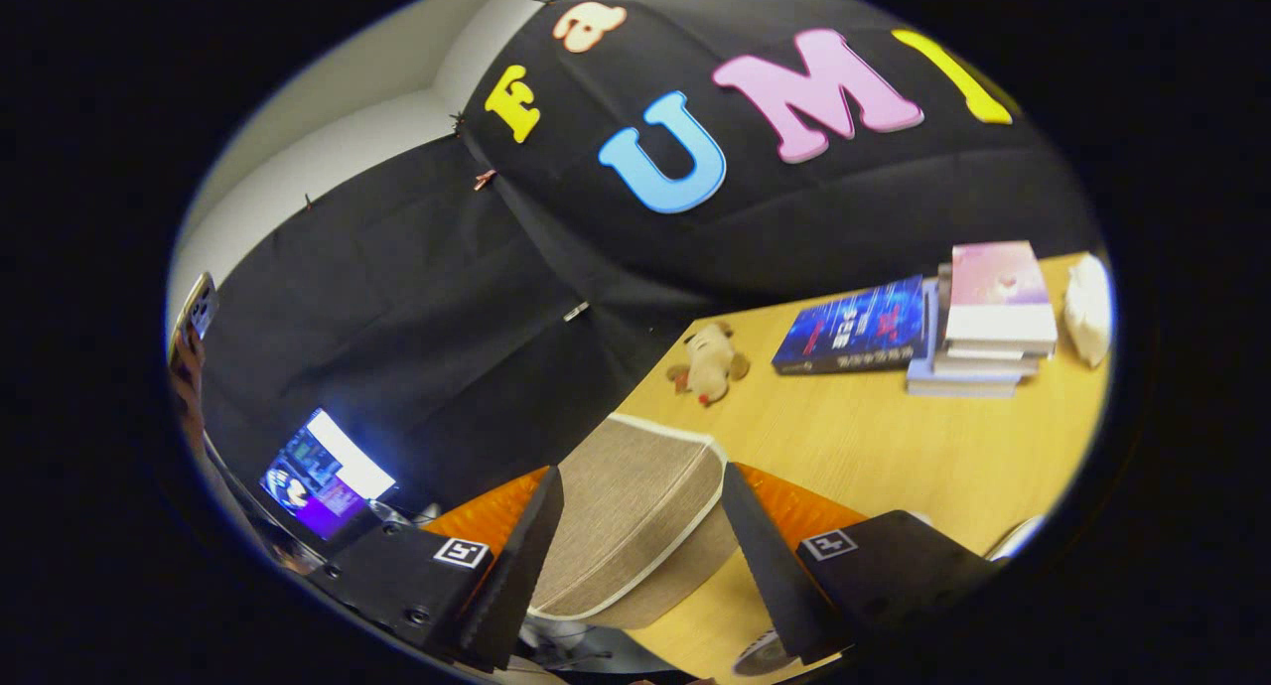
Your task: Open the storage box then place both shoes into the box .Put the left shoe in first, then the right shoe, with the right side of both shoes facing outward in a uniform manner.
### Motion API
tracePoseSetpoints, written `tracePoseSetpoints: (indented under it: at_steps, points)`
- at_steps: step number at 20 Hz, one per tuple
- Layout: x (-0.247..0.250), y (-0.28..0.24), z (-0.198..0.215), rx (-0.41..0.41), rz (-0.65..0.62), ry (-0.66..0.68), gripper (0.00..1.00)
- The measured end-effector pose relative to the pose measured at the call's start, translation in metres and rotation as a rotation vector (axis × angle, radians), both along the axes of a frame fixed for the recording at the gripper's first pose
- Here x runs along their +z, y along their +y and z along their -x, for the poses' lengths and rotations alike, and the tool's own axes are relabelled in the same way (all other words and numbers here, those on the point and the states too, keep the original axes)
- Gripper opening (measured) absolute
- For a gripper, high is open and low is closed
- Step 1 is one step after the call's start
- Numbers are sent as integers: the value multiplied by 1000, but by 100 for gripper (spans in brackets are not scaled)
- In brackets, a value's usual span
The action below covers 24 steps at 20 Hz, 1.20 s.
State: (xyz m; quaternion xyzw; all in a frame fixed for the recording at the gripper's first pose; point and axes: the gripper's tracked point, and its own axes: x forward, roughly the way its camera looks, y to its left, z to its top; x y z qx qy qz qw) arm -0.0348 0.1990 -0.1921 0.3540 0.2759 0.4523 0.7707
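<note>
Woven beige fabric box lid [635,511], white-piped and rounded, sits between the released tongs [642,521] above the wooden table [894,447].

My gripper [640,556] is standing with its fingers spread, and the beige fabric storage box lid with white piping [635,526] is filling the gap between them. Beyond, bare light wooden tabletop [894,457] is lying open. A small plush toy [710,362], a dark blue book [854,328] and a book stack [983,323] are lining the far edge.
</note>
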Motion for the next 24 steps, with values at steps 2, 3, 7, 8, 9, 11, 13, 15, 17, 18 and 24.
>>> tracePoseSetpoints:
  at_steps: [2,3,7,8,9,11,13,15,17,18,24]
  points:
    - [-23,11,13,95,-61,113,98]
    - [-32,18,19,141,-89,168,98]
    - [-66,47,34,254,-180,338,98]
    - [-70,51,36,272,-201,379,97]
    - [-74,57,37,288,-229,419,97]
    - [-80,63,42,324,-296,494,97]
    - [-88,72,43,352,-334,543,97]
    - [-88,79,46,380,-378,585,97]
    - [-84,84,49,410,-423,626,96]
    - [-83,88,51,432,-463,656,94]
    - [-73,79,59,434,-495,677,6]
